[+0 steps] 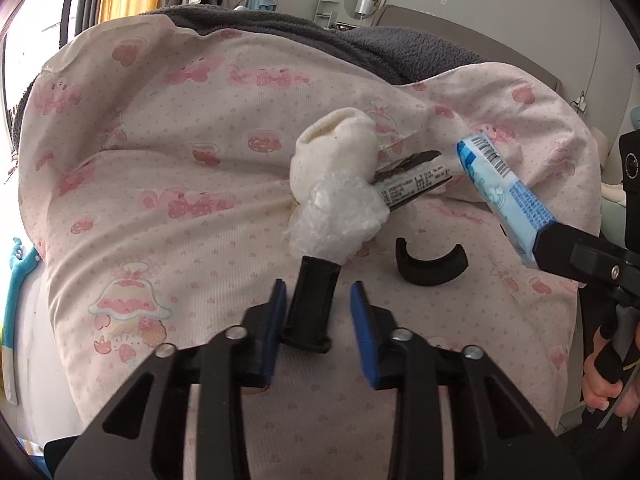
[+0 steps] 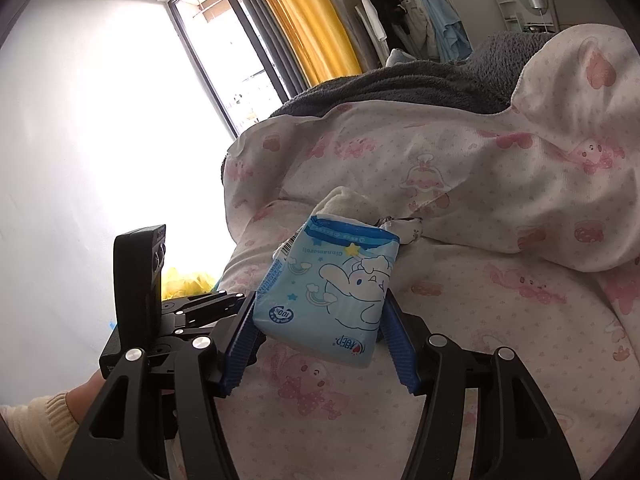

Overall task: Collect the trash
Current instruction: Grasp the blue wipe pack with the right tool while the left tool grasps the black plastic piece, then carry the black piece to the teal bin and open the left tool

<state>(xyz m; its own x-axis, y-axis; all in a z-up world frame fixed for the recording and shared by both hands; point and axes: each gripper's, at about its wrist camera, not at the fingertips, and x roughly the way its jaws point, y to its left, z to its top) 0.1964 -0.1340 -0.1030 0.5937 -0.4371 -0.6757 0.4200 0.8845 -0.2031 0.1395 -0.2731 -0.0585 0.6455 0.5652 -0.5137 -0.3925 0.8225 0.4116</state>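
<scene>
My left gripper [image 1: 319, 296] is open over the pink quilt [image 1: 180, 184], its blue pads on either side of a black plastic tube [image 1: 310, 306] without touching it. Past the tube lie a crumpled clear plastic wad [image 1: 338, 220], a white sock [image 1: 340, 148], a dark printed wrapper [image 1: 416, 186] and a black curved clip [image 1: 432, 266]. My right gripper [image 2: 320, 312] is shut on a blue tissue pack [image 2: 328, 284] and holds it above the quilt [image 2: 500, 216]. That pack [image 1: 504, 196] also shows at the right in the left wrist view.
A grey blanket [image 1: 360, 46] lies at the far end of the bed. A window and an orange curtain [image 2: 296, 16] stand behind, with hanging clothes [image 2: 404, 4]. A yellow bag [image 2: 188, 282] lies low by the window. A blue toy [image 1: 18, 276] is at the bed's left edge.
</scene>
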